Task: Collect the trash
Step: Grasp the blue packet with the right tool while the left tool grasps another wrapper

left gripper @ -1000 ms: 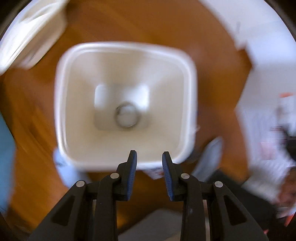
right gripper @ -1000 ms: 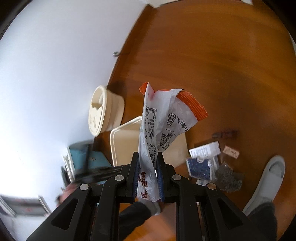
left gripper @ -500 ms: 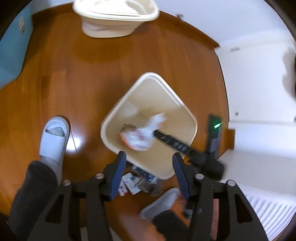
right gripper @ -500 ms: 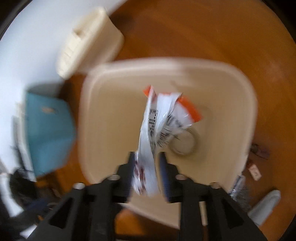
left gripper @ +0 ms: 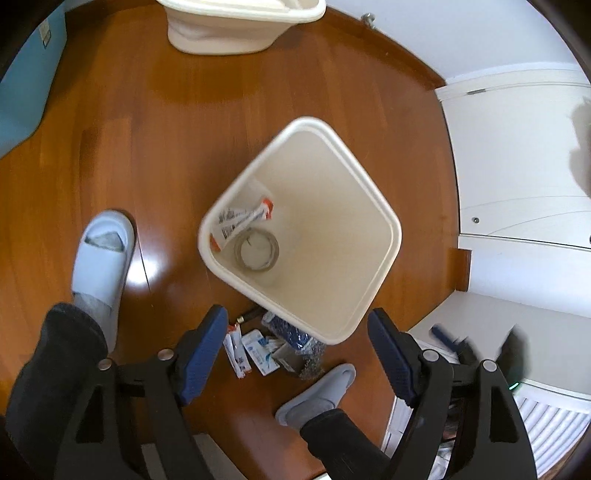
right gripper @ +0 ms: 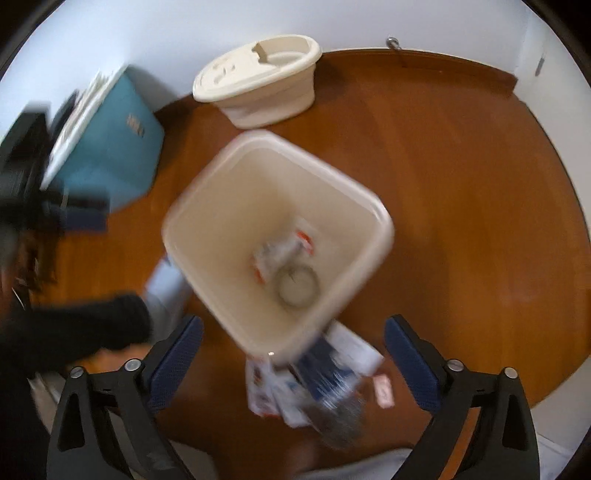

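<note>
A cream square trash bin (left gripper: 364, 206) (right gripper: 207, 199) stands open on the wooden floor. Inside lie a white and orange snack wrapper (left gripper: 242, 221) (right gripper: 284, 247) and a tape roll (left gripper: 256, 251) (right gripper: 297, 284). A pile of small wrappers and packets (left gripper: 271, 350) (right gripper: 314, 384) lies on the floor by the bin's near corner. My left gripper (left gripper: 297, 354) is open and empty, high above the pile. My right gripper (right gripper: 293, 354) is open and empty above the bin's near edge.
The bin's cream lid (left gripper: 236, 22) (right gripper: 258, 81) lies by the far wall. A teal box (right gripper: 110, 147) stands at the left. The person's slippered feet (left gripper: 103, 258) (left gripper: 317, 395) stand beside the bin and pile. White cabinets (left gripper: 517, 166) are at the right.
My right gripper opened and let the snack wrapper drop into the bin, then drew back. My left gripper opened wider and rose above the bin.
</note>
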Demonstrator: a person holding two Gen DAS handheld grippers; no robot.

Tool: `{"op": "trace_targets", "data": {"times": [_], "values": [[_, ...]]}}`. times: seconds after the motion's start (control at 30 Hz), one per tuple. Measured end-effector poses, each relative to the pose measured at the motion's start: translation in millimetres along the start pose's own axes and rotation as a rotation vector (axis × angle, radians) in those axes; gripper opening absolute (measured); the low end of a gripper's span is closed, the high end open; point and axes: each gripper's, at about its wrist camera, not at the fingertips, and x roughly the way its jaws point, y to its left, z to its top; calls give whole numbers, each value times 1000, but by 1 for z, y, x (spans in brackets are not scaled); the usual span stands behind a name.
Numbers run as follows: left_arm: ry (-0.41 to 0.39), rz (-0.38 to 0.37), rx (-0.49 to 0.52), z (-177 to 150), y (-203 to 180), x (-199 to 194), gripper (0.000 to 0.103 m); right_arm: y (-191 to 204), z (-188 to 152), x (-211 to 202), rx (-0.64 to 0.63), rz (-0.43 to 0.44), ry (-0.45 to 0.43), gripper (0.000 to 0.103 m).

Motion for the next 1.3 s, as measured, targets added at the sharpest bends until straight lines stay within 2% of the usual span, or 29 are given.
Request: {"op": "trace_targets", "data": {"times": [0.07,0.13,0.2,0.27,0.37,0.5,0.57,0.63,0.67,0.7,0.73,0.83,0.97,1.03,1.1,1.2,1.23,1.3], "values": [[11,9,2,0,-6,11,79,-10,-41,37,-34,-90,65,101],[16,11,15,1,-13,17,79,-6,-71,80,-144,-196,129,101],[21,15,30,0,-20,24,79,2,-91,122,-256,-228,166,99],[30,17,40,-1,-23,28,79,5,-97,159,-299,-205,204,98],[43,29,40,1,-23,33,79,0,-93,208,-266,-203,254,98],[50,51,43,3,-22,38,79,-25,-93,245,-184,-200,299,98],[53,59,60,1,-23,40,79,-33,-94,258,-151,-171,326,97],[55,73,78,-2,-25,43,79,-35,-95,262,-129,-122,324,71],[56,79,83,-4,-25,44,79,-35,-94,260,-115,-105,308,67],[53,86,86,-6,-24,45,79,-35,-93,256,-111,-90,291,54],[49,96,88,-8,-23,46,79,-34,-91,251,-107,-61,281,26],[33,122,81,-17,-17,50,79,-30,-90,230,-116,-8,281,18],[7,142,69,-32,-6,57,79,-26,-84,173,-95,43,264,16],[-42,158,52,-43,2,56,79,-26,-80,140,-83,38,245,15],[-125,177,22,-58,14,57,79,-29,-79,101,-47,35,221,15],[-264,260,-35,-100,44,73,80,-32,-84,43,35,-5,183,15],[-252,267,-74,-115,57,90,82,-34,-86,21,68,-10,152,15],[-122,282,-158,-143,87,144,85,-37,-92,-19,143,-8,89,15]]}}
